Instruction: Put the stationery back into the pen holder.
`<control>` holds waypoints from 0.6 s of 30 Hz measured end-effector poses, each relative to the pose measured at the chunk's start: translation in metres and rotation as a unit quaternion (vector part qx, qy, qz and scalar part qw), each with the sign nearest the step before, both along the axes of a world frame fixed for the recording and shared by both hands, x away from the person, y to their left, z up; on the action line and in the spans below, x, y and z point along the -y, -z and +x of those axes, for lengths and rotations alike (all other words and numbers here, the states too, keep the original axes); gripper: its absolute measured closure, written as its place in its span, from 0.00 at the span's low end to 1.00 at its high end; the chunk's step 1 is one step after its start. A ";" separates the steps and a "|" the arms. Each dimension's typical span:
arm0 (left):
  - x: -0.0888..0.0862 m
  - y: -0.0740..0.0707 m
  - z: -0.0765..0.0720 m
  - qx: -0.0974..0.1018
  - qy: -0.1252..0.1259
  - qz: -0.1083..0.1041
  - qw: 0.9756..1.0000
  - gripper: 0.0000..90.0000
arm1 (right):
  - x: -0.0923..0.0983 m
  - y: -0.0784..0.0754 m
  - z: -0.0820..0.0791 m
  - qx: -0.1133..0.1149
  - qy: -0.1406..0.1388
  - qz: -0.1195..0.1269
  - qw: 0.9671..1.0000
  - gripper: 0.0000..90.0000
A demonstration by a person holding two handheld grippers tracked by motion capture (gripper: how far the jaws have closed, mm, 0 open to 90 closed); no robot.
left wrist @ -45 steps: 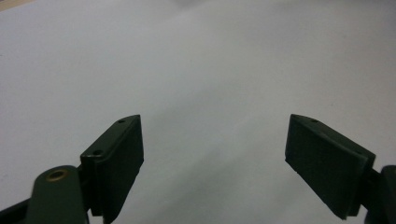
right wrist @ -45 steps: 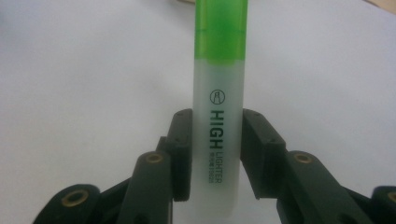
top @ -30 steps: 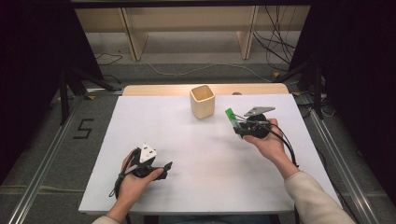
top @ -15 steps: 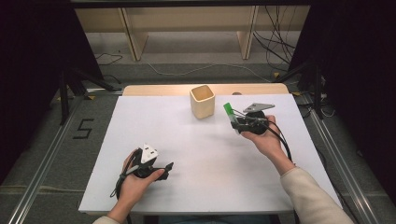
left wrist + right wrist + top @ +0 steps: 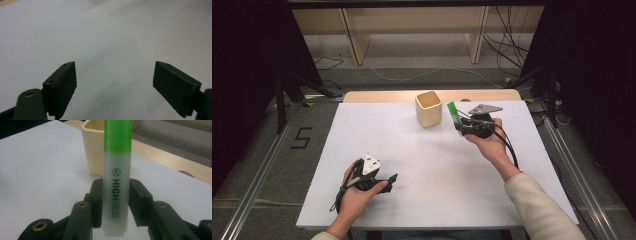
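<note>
A green highlighter [image 5: 117, 157] with a frosted white body stands upright between the black jaws of my right gripper [image 5: 115, 195], which is shut on it. In the high view the right gripper [image 5: 458, 124] hovers just right of a cream square cup [image 5: 428, 108], the highlighter's green cap [image 5: 452, 109] pointing up and toward the cup. The cup [image 5: 96, 147] sits right behind the highlighter in the right gripper view. My left gripper [image 5: 388, 180] rests low at the table's front left, jaws wide apart [image 5: 113, 87] with nothing between them.
A white table top [image 5: 422, 165] spreads between both hands. A wooden strip [image 5: 377, 96] runs along its far edge. Metal rails [image 5: 257, 170] flank the table, and cables lie on the floor beyond.
The right hand has drifted slightly up and toward the cup with the highlighter. The left hand has stayed put.
</note>
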State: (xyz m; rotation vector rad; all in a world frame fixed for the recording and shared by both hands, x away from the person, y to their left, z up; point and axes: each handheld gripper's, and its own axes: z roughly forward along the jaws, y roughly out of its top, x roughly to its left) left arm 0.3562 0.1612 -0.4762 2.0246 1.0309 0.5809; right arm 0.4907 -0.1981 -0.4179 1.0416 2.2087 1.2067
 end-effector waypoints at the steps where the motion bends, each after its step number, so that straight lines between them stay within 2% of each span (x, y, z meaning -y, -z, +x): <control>1: 0.000 0.000 0.000 0.000 -0.001 0.000 1.000 0.21 | -0.001 0.000 0.001 0.001 0.000 -0.001 1.000 0.74; 8: 0.000 0.000 0.000 0.000 -0.001 0.000 1.000 0.21 | -0.006 -0.001 0.005 0.002 0.002 0.005 1.000 0.74; 13: -0.001 0.000 0.000 0.000 -0.001 0.000 1.000 0.21 | -0.011 -0.005 0.010 0.016 0.003 0.013 1.000 0.74; 18: -0.001 0.000 0.000 0.000 -0.002 0.000 1.000 0.21 | -0.016 -0.007 0.014 0.019 0.007 0.019 1.000 0.74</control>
